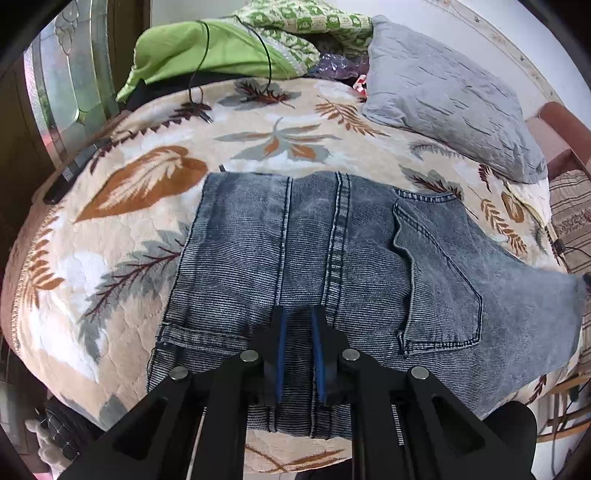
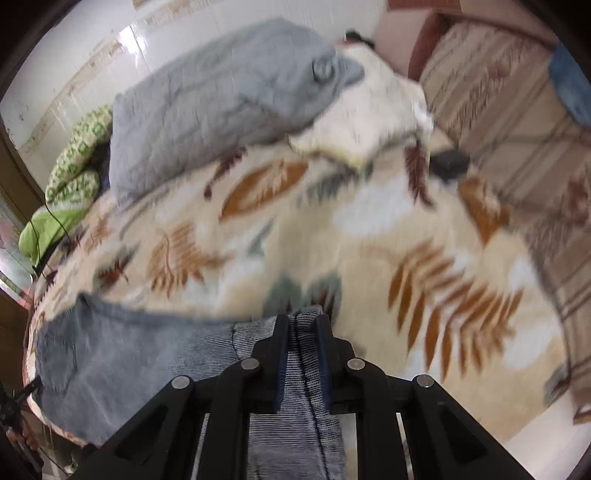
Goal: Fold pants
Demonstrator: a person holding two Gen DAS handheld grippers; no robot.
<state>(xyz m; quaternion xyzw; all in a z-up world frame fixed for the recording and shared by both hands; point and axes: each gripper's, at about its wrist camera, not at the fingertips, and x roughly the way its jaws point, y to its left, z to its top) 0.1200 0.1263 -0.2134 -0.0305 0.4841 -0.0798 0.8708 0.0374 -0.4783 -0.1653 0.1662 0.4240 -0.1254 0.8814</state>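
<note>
Left wrist view: jeans (image 1: 332, 258) lie spread on the bed (image 1: 129, 206), which wears a cream blanket with a leaf print. Back pocket (image 1: 439, 280) faces up, centre seam runs away from the camera, waistband end at the far side. Left gripper (image 1: 298, 317) points steeply down at the near edge of the jeans — fingers (image 1: 279, 350) clenched on a fold of denim, blue pads pressing the cloth. A grey pillow (image 1: 454, 96) sits at the far right, well apart from the jeans. Green cloth (image 1: 207, 51) and a green-patterned quilt (image 1: 314, 22) are heaped at the head of the bed, with a thin black cable (image 1: 266, 55) looping over them. This view is sharp and shows the jeans' whole layout; the other view does not.

Right wrist view: blurred. Right gripper (image 2: 302, 321) also angles down, grasping a strip of the jeans (image 2: 299, 369) — denim runs up between the closed fingers (image 2: 325, 354) and its tip pokes out beyond them. The rest of the jeans trails off to the lower left over the bed (image 2: 369, 229). Only here: a striped brown cushion (image 2: 498, 110) at the right, a white cloth (image 2: 369, 114) beside the pillow (image 2: 207, 99), and a dark object (image 2: 450, 162) near the cushion, too blurred to identify.
</note>
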